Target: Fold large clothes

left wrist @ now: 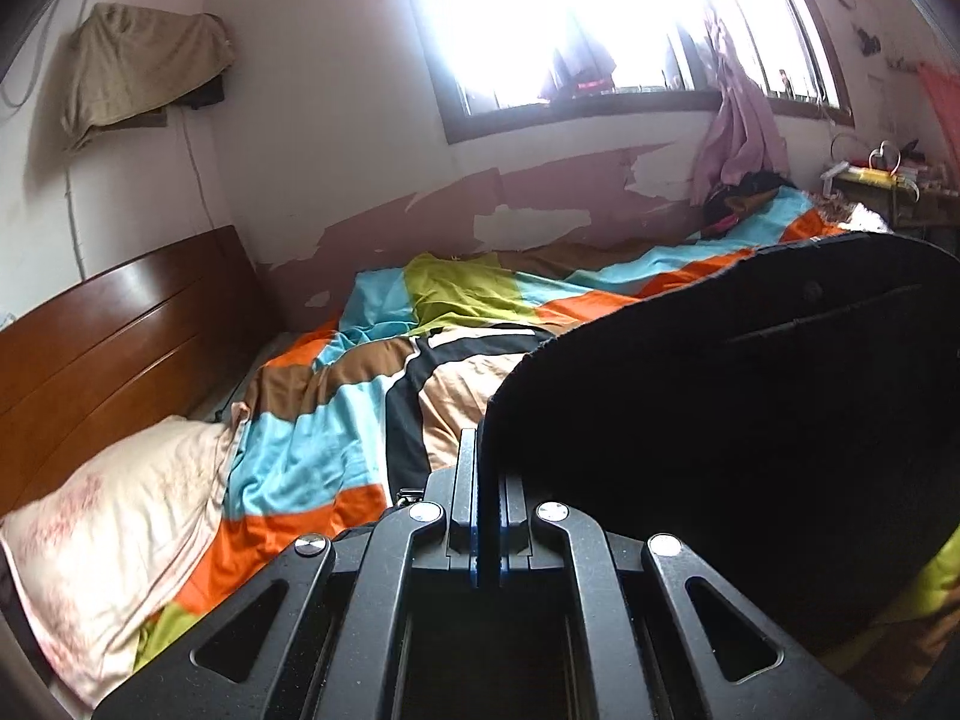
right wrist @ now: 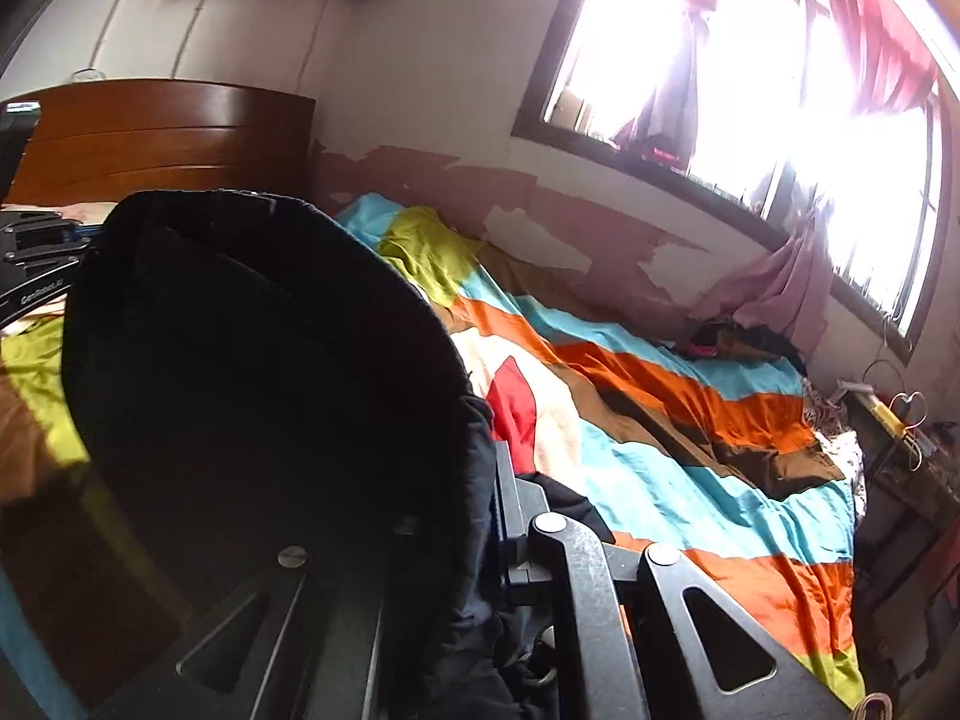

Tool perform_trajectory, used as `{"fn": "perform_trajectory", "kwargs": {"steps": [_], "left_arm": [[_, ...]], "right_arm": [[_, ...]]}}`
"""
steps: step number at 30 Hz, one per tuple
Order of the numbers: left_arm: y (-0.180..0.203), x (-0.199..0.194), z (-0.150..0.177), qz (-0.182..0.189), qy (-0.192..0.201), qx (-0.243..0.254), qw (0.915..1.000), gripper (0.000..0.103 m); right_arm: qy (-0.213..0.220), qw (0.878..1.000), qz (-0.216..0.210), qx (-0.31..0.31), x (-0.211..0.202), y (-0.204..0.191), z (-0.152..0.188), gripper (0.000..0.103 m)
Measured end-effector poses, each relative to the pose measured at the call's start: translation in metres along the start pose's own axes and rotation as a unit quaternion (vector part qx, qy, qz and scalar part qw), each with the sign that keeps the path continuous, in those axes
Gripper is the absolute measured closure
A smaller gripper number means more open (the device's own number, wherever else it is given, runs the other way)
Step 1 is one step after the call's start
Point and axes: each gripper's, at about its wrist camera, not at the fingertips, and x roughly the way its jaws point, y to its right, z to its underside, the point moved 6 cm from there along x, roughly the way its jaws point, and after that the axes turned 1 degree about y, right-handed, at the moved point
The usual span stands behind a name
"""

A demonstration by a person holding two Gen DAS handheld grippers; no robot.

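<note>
A large black garment (left wrist: 720, 420) hangs stretched between my two grippers above the bed. In the left wrist view my left gripper (left wrist: 483, 480) is shut on its edge, and the cloth fills the right half of the view. In the right wrist view the same black garment (right wrist: 258, 360) covers the left half and drapes over my right gripper (right wrist: 495, 480), which is shut on it; its left finger is hidden by the cloth. My left gripper (right wrist: 36, 252) shows at the far left of the right wrist view.
A colourful patchwork quilt (left wrist: 336, 432) covers the bed (right wrist: 660, 432). A pale pillow (left wrist: 114, 546) lies by the wooden headboard (left wrist: 120, 324). A bright window (left wrist: 570, 18) with pink curtains (left wrist: 738, 138) is on the far wall. A cluttered side table (right wrist: 900, 438) stands at the bed's foot.
</note>
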Motion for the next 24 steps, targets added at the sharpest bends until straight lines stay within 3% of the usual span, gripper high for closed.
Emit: {"fn": "perform_trajectory", "kwargs": {"steps": [12, 24], "left_arm": [[0.008, 0.103, 0.009, -0.007, -0.042, 0.028, 0.9987, 0.100], [0.023, 0.158, 0.029, 0.009, -0.086, 0.032, 0.9957, 0.100]], "right_arm": [[-0.050, 0.999, -0.006, 0.019, 0.115, 0.020, 0.011, 0.095], [-0.086, 0.996, -0.007, 0.036, 0.167, 0.025, 0.042, 0.092]]}}
